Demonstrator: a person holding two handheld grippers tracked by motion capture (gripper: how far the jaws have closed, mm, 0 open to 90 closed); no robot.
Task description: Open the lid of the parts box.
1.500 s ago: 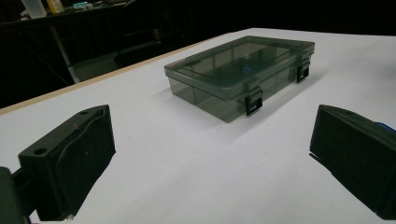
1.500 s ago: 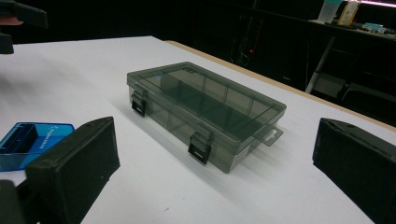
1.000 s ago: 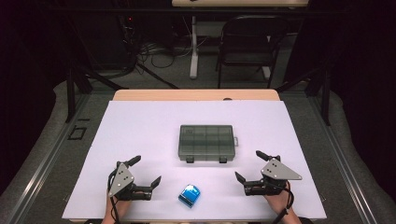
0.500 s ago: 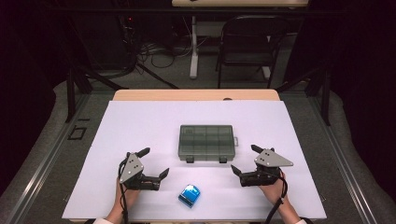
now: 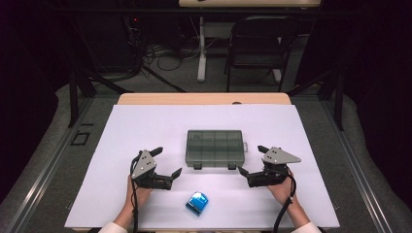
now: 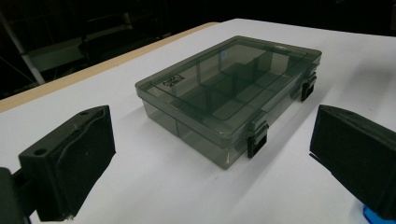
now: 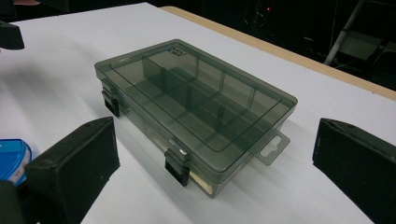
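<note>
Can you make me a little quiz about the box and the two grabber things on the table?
1. True or false: the lid of the grey compartment box is shut.
2. What colour is the small container near the table's front edge? A red, B blue, C yellow.
3. Fill in: both latches sit on the box's side that faces the ____.

Key
1. True, both latches are down.
2. B.
3. Person. The left hand-held gripper and the right hand-held gripper hang open on either side, touching nothing.
</note>
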